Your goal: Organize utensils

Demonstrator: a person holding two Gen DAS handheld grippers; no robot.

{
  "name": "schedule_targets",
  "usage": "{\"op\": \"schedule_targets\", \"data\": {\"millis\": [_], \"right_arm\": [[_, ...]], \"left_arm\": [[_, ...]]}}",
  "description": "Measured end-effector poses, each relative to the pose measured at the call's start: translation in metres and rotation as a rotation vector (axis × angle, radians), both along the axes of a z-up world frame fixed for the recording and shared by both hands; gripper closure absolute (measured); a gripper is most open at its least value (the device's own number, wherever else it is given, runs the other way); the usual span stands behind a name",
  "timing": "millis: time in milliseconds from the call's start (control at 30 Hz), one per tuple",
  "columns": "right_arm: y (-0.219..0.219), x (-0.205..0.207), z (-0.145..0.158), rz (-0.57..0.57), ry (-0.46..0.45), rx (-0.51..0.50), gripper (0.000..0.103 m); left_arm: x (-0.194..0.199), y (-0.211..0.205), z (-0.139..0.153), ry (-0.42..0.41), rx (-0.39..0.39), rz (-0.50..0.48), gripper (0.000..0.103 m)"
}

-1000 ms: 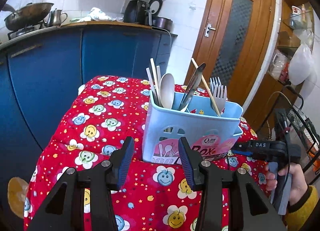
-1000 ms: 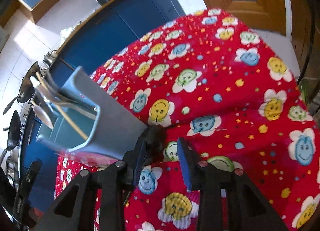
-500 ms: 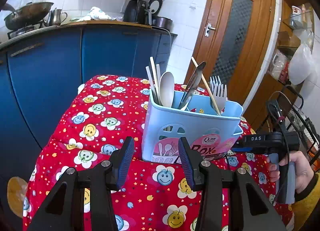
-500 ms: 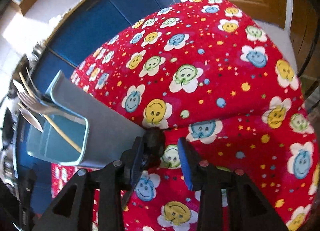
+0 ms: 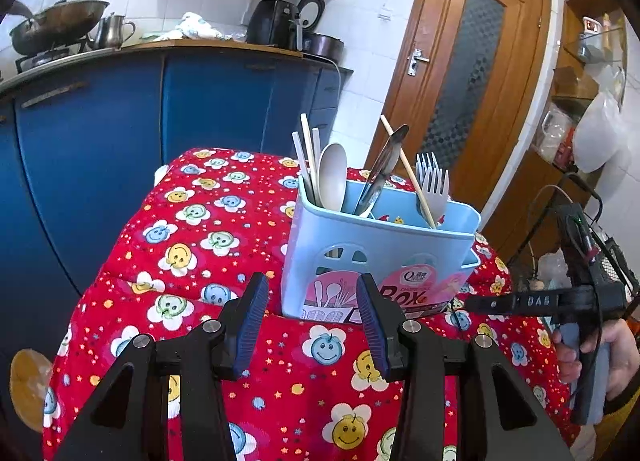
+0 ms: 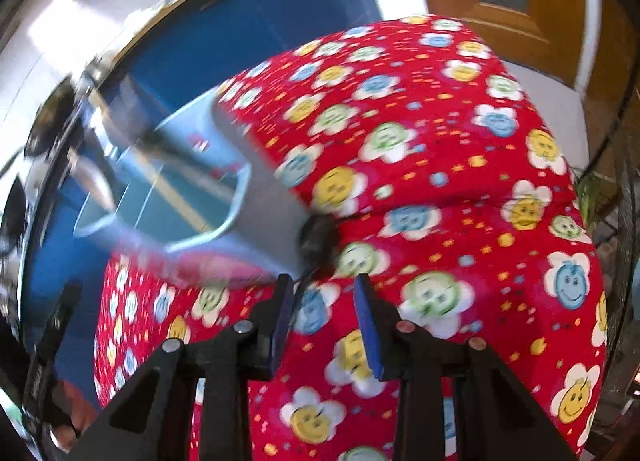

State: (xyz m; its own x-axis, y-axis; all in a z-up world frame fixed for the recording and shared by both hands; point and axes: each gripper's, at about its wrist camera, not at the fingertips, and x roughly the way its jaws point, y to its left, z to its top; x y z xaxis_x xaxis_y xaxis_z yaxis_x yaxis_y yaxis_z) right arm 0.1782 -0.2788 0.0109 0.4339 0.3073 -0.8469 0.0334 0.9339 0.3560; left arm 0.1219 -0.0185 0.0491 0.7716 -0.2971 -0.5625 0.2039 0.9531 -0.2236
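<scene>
A light blue utensil box (image 5: 380, 257) stands on the red smiley-flower cloth (image 5: 200, 229). It holds chopsticks (image 5: 308, 157), a beige spoon (image 5: 333, 175), a metal utensil (image 5: 380, 169) and grey forks (image 5: 434, 185). My left gripper (image 5: 312, 321) is open and empty just in front of the box. My right gripper (image 6: 322, 301) is open and empty, beside the box (image 6: 180, 189), which is blurred there. The right gripper also shows in the left wrist view (image 5: 480, 304) at the box's right side. A small dark lump (image 6: 318, 235) sits by the box's corner.
Blue kitchen cabinets (image 5: 100, 133) with a wok (image 5: 56, 25), a kettle (image 5: 110, 31) and a black appliance (image 5: 276, 23) stand behind the table. A wooden door (image 5: 468, 73) is at the back right. Shelves and a wire rack (image 5: 612, 261) stand at the right.
The right gripper has pulled back and risen a little, with its view swinging and blurring. The left gripper and the box have stayed put.
</scene>
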Motion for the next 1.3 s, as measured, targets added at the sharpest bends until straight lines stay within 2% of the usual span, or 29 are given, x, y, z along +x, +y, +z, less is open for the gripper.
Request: {"op": "schedule_targets", "data": {"millis": [167, 233, 333, 500, 733, 1000, 1067, 1133, 1300], "right_arm": [[0.027, 0.005, -0.004, 0.068, 0.028, -0.1, 0.076], [0.034, 0.006, -0.008, 0.083, 0.05, -0.152, 0.087], [0.035, 0.006, -0.009, 0.084, 0.053, -0.198, 0.096], [0.026, -0.006, -0.004, 0.061, 0.044, -0.204, 0.099], [0.012, -0.047, 0.007, 0.067, 0.049, -0.195, 0.099], [0.007, -0.076, -0.006, 0.088, 0.124, -0.185, 0.098], [0.008, -0.075, -0.003, 0.087, 0.114, -0.186, 0.092], [0.009, -0.071, 0.002, 0.092, 0.09, -0.188, 0.077], [0.003, -0.054, 0.006, 0.071, 0.062, -0.2, 0.076]], "left_arm": [[-0.004, 0.002, 0.001, -0.005, -0.001, -0.004, 0.056], [-0.006, 0.004, 0.001, -0.007, -0.007, -0.002, 0.056], [-0.007, 0.007, 0.001, -0.007, -0.017, 0.001, 0.056], [-0.01, 0.01, 0.0, -0.002, -0.028, 0.001, 0.056], [-0.013, 0.011, -0.002, 0.008, -0.027, -0.002, 0.056], [-0.017, 0.005, -0.006, 0.028, -0.016, -0.012, 0.056], [-0.018, 0.005, -0.006, 0.031, -0.009, -0.012, 0.056], [-0.018, 0.006, -0.007, 0.034, -0.006, -0.009, 0.056], [-0.018, 0.007, -0.008, 0.04, -0.005, -0.001, 0.056]]}}
